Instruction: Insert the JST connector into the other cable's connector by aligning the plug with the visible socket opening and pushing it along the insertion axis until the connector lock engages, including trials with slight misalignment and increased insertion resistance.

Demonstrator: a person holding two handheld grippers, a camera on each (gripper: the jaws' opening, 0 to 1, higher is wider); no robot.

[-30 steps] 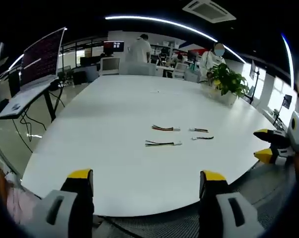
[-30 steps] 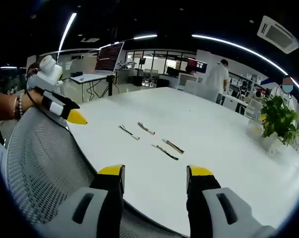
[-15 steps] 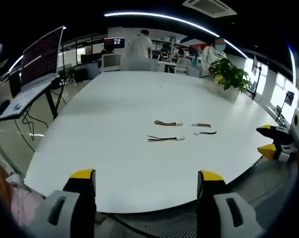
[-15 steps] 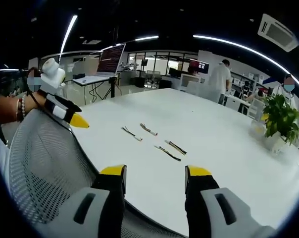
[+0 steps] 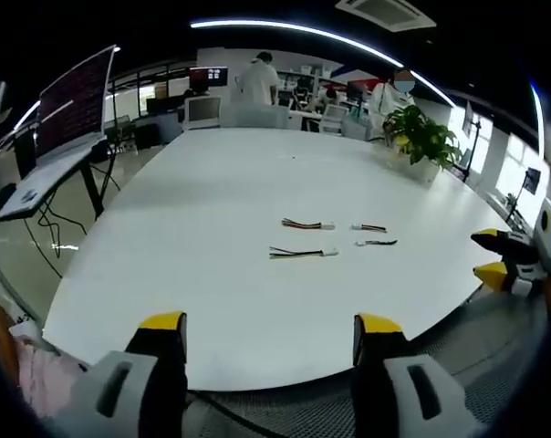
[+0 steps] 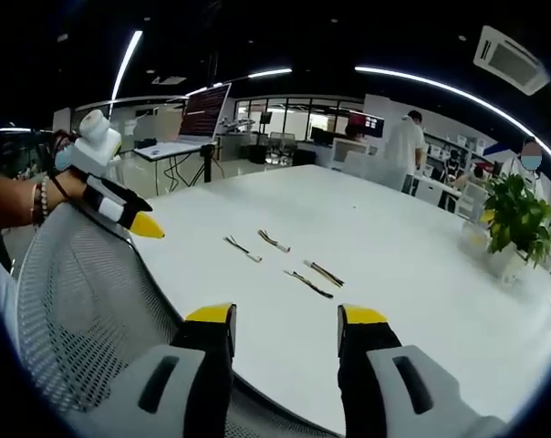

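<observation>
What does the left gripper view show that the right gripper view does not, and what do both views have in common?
Left gripper view alone: the left gripper from behind with jaws apart, and the right gripper at the table's right edge.

Right gripper view alone: the right gripper from behind with jaws apart, a mesh chair back in front of the table, and a hand holding the left gripper beside it.

Both: the white table, four short cables lying apart on it, nothing gripped, a potted plant, and people at desks behind.
</observation>
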